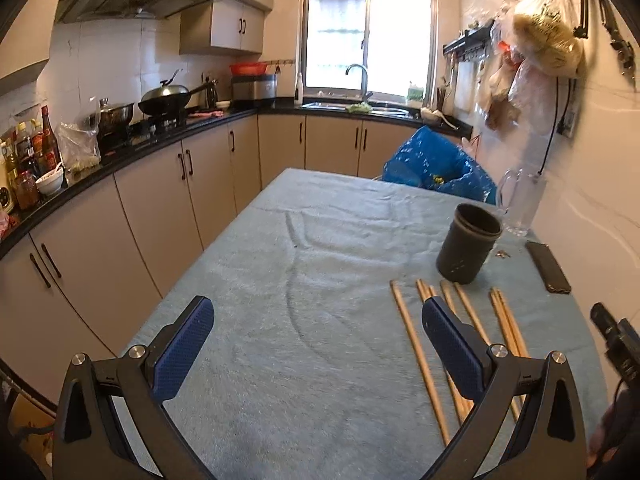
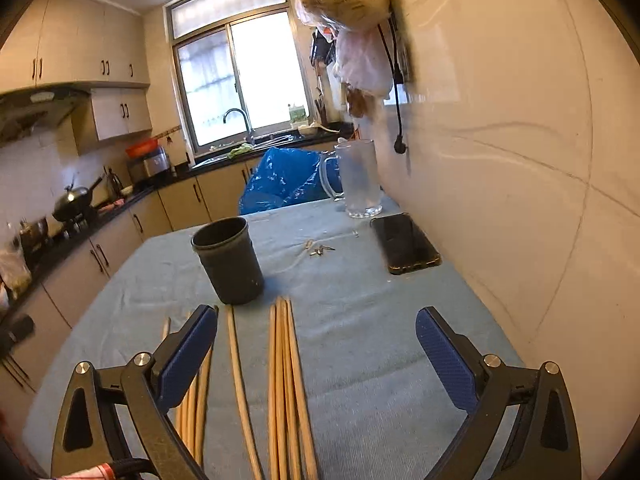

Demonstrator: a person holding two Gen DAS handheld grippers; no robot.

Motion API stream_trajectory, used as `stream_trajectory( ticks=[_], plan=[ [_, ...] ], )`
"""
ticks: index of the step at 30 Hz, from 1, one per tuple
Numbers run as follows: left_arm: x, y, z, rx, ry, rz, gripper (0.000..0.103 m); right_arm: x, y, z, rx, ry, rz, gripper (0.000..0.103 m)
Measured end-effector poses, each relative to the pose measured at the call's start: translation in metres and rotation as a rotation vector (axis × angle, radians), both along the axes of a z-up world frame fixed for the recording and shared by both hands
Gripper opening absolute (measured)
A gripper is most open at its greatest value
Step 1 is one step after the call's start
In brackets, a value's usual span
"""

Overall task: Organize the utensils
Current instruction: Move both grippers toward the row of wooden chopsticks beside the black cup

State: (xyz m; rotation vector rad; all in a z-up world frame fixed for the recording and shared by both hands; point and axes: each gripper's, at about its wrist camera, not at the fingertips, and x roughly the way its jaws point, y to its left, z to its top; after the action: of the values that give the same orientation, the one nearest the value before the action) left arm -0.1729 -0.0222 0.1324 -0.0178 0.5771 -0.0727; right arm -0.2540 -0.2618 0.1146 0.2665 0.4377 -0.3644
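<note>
Left tool: my left tool (image 1: pixel 316 328) hangs over the table with its blue pads spread as wide as they go, and nothing is between them but bare cloth.
Right tool: my right tool (image 2: pixel 316 334) is also fully spread and grips nothing; it tilts down over the near ends of the chopsticks.
Table: the table (image 1: pixel 280 240) is covered with a pale blue-grey cloth, wrinkled in long curved creases, and stands against the white wall on my right.
Chopsticks: the wooden chopsticks (image 2: pixel 286 380) lie flat on the cloth, running lengthwise away from me. In the right view one bundle lies together between my pads, a single stick lies just left of it, and a few more lie under and beside my left-hand pad.
Chopsticks, left view: the chopsticks (image 1: pixel 416 348) lie to the right of my left tool, some passing under its right-hand pad.
Holder: the dark round holder (image 2: pixel 228 260) stands upright just beyond the far tips of the chopsticks, open at the top.
Phone: a black phone (image 2: pixel 404 244) lies flat near the wall, right of the holder.
Glass mug: a clear glass mug (image 2: pixel 358 178) stands upright beyond the phone.
Small items: some small metal bits (image 2: pixel 318 249) lie on the cloth between holder and phone; I cannot tell what they are.
Blue bag: a blue plastic bag (image 2: pixel 284 180) sits past the far edge of the table.
</note>
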Motion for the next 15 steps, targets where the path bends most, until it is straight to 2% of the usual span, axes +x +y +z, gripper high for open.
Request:
stream_trajectory(
  ticks=[5,11,15],
  plan=[
    [-0.008,-0.009,0.002,0.029,-0.006,-0.006,0.103,-0.013,0.003,0.011,-0.015,-0.006,-0.014,0.102],
    [-0.010,-0.014,-0.003,0.069,-0.007,-0.013,0.103,-0.025,0.009,0.022,-0.046,-0.075,-0.020,0.102],
    [-0.010,-0.015,-0.005,0.078,-0.007,-0.014,0.103,-0.023,0.015,0.016,-0.081,-0.083,0.004,0.102]
  ],
)
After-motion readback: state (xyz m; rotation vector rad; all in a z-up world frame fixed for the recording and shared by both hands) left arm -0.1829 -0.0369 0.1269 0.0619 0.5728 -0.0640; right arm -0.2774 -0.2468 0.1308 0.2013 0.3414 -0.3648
